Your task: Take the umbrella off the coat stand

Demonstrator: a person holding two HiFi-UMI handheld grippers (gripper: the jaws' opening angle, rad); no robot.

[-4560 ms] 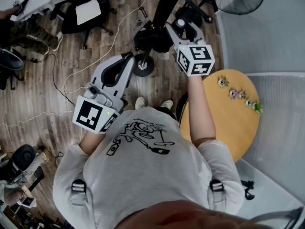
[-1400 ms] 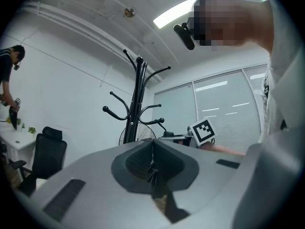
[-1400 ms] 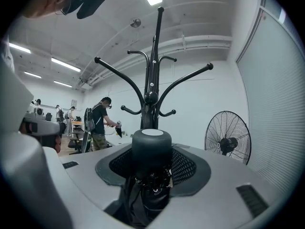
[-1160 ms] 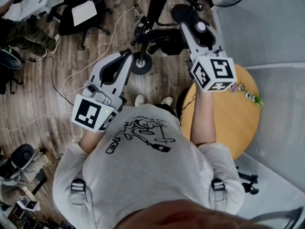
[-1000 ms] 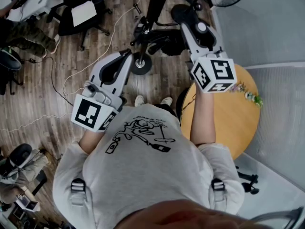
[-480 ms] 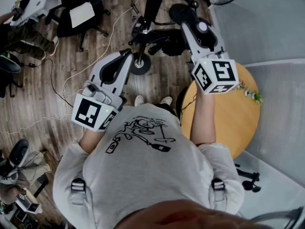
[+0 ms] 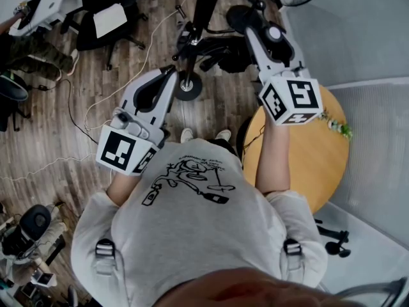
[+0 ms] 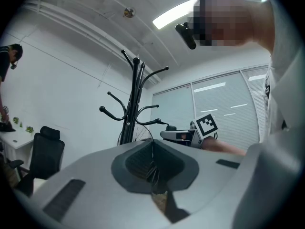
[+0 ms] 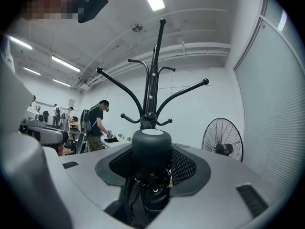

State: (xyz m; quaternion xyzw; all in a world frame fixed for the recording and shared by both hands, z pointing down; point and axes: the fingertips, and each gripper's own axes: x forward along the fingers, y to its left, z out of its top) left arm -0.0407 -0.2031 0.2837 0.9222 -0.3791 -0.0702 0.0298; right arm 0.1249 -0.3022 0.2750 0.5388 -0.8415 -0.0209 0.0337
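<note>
The plank wood floor (image 7: 77, 126) fills most of the head view, with a white cable (image 7: 128, 88) trailing across it. The person's grey T-shirt (image 7: 192, 235) carries a black line drawing; any lettering in it is too small to read. At the right stands a round, smooth wooden tabletop (image 7: 319, 165) with a few tiny greenish objects (image 7: 337, 130) near its far edge. The coat stand (image 9: 153, 80) is black metal, a slim pole with curved, knob-tipped hooks on a round disc base (image 7: 187, 85). Behind it are a wire-caged floor fan (image 9: 221, 142) and a black office chair (image 7: 108, 11).

Each grey plastic gripper carries a white cube printed with black square patterns, one on the right (image 7: 291, 100) and one on the left (image 7: 124, 153).

The right claw (image 9: 151, 168) is clenched on the black folded umbrella (image 9: 151, 149), whose round cap with a pale flat top pokes out past the jaws, ribs and cloth bunched below. It is held close beside the stand's pole; whether it touches the stand cannot be told. The left claw (image 8: 153, 171) is pressed together on nothing, lower and well apart from the stand.
</note>
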